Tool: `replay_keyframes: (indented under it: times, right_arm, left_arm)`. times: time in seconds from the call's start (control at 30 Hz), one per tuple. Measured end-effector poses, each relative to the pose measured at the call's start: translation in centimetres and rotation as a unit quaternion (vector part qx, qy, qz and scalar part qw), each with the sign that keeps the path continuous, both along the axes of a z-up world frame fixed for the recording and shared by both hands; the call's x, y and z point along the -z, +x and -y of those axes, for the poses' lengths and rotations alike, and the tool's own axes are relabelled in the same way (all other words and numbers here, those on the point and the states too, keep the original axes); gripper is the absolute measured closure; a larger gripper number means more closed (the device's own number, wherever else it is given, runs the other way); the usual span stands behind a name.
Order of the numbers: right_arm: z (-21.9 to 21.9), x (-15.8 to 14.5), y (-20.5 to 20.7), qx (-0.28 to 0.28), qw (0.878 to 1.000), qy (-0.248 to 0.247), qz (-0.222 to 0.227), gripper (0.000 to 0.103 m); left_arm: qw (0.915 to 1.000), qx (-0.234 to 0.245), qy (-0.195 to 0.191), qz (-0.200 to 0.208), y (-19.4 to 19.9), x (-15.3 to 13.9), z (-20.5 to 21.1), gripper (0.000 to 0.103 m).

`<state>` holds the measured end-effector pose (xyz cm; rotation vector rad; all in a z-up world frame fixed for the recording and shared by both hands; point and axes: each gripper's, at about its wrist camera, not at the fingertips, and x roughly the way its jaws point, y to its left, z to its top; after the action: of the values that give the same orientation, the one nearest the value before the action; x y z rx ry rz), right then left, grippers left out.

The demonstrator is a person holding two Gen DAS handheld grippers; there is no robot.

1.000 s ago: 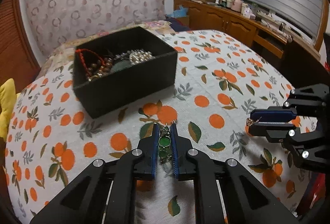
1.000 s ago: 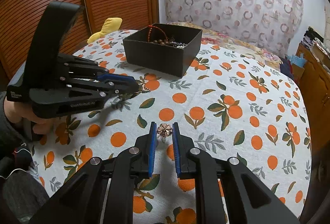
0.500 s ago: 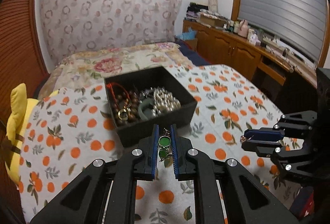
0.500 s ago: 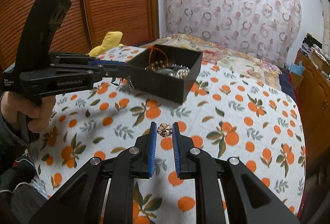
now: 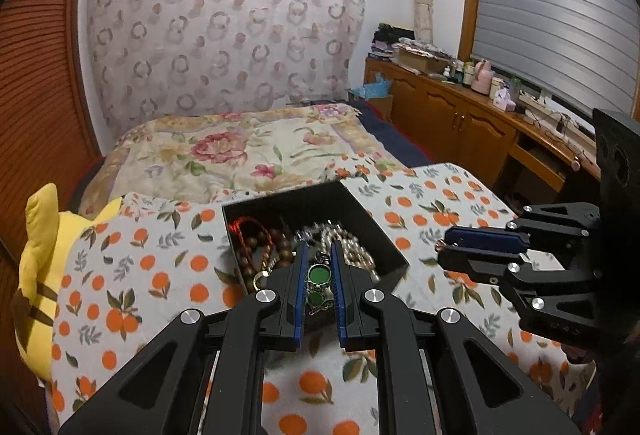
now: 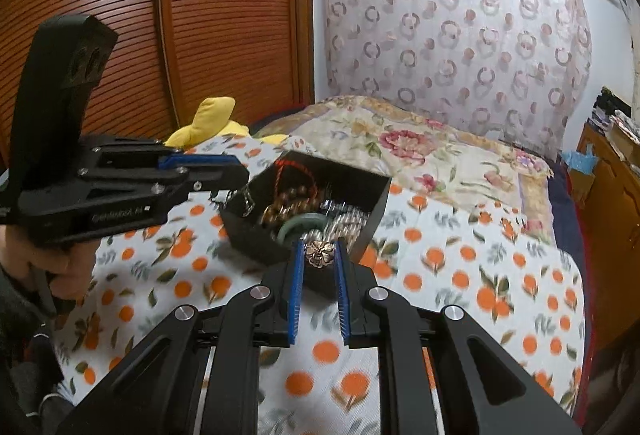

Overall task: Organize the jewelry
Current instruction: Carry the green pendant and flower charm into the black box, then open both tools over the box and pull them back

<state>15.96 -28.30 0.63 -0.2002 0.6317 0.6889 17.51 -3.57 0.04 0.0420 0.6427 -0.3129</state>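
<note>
green pendant (image 5: 319, 274) (pinched) over black box (image 5: 390, 251)

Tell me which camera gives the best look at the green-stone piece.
The left wrist view. There the green-stone piece sits centred between the left gripper fingers, both stones facing the lens. In the right wrist view it is only a small dark dangle under that gripper, over the black box; no green shows.
</note>
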Motion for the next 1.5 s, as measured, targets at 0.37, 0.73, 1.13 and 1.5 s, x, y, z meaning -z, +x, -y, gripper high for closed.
replay_keyframes:
  times: [0.37,0.73,1.13,1.5]
  right_arm:
    - [-2.4,0.9,6.7,-0.018,1.0,0.0,-0.022,0.086]
    - [-3.8,1.5,10.2,-0.025,0.998,0.018,-0.049,0.082]
    - [-1.4,1.0,8.6,0.023,0.998,0.03,-0.041,0.075]
    - [2.4,-0.3,2.6,0.099,0.994,0.054,-0.009,0.049]
  left_arm:
    - [0.9997,-0.016,-0.001,-0.018,3.9,0.9,-0.5,0.093]
    - [0.9992,-0.023,-0.003,-0.033,5.9,1.8,-0.8,0.093]
    - [0.9989,-0.036,-0.007,-0.029,5.7,2.1,-0.9,0.062]
    - [0.9962,-0.085,0.019,0.004,0.4,1.3,-1.5,0.008]
